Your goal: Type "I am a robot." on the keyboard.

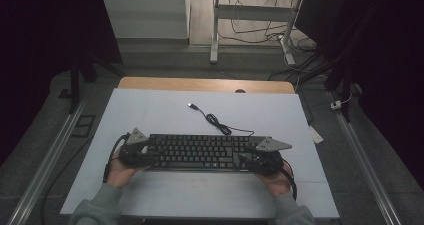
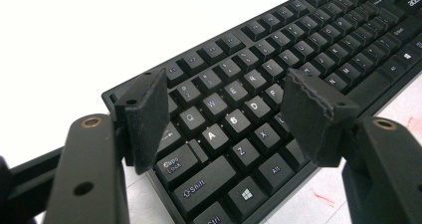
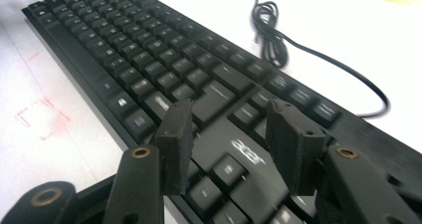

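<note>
A black keyboard lies flat across the near part of the white tabletop. Its black cable coils behind it and ends in a USB plug. My left gripper is over the keyboard's left end. In the left gripper view its jaws stand open above the letter keys, with nothing between the pads. My right gripper is over the right end. In the right gripper view it is open above the keyboard near the brand logo, and the cable lies beyond.
A wooden strip borders the table's far edge. Beyond it stand desk legs and loose floor cables. Metal rails run along the floor on both sides. Faint red marks show on the tabletop near the keyboard's front.
</note>
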`<state>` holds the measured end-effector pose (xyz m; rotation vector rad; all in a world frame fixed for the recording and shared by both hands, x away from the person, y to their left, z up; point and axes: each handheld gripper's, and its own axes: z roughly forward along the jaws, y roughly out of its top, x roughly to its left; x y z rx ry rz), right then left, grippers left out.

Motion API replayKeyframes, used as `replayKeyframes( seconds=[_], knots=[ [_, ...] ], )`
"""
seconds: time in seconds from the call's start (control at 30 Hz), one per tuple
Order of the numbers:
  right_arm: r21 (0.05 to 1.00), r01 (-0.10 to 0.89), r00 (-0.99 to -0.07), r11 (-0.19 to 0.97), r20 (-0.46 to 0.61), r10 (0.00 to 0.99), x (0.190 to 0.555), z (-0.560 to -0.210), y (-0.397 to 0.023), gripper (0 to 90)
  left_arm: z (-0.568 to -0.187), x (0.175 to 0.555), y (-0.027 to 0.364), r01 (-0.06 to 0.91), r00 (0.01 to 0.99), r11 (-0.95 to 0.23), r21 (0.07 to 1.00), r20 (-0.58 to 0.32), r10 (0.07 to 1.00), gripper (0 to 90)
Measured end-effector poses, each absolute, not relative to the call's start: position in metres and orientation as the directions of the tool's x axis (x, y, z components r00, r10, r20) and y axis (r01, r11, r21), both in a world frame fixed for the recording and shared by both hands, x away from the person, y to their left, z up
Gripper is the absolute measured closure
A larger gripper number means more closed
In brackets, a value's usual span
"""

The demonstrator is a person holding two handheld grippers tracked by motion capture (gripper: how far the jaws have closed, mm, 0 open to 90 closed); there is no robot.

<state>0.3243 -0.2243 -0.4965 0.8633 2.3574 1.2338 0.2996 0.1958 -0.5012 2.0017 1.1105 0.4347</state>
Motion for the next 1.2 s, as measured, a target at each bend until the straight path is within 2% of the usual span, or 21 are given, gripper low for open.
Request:
replayKeyframes(
  seconds=[0.4,0.67,1.0,1.2],
  knots=[
    [0.835,0.362,-0.737,0.416,-0.017,0.676,0.322,-0.498,-0.243,53.1,-0.501,0.300,0.195,0.569,0.555,-0.288,0.770,-0.101,0.826,35.6],
    [0.830,0.360,-0.744,0.426,-0.020,0.668,0.323,-0.501,-0.240,52.8,-0.497,0.296,0.187,0.545,0.602,-0.294,0.785,-0.122,0.789,39.4],
    [0.823,0.364,-0.743,0.435,-0.025,0.669,0.325,-0.503,-0.239,52.5,-0.495,0.291,0.177,0.521,0.644,-0.323,0.790,-0.116,0.756,54.6],
    [0.824,0.364,-0.745,0.434,-0.022,0.667,0.325,-0.504,-0.238,52.3,-0.495,0.290,0.172,0.507,0.662,-0.341,0.792,-0.105,0.742,73.1]
  ],
)
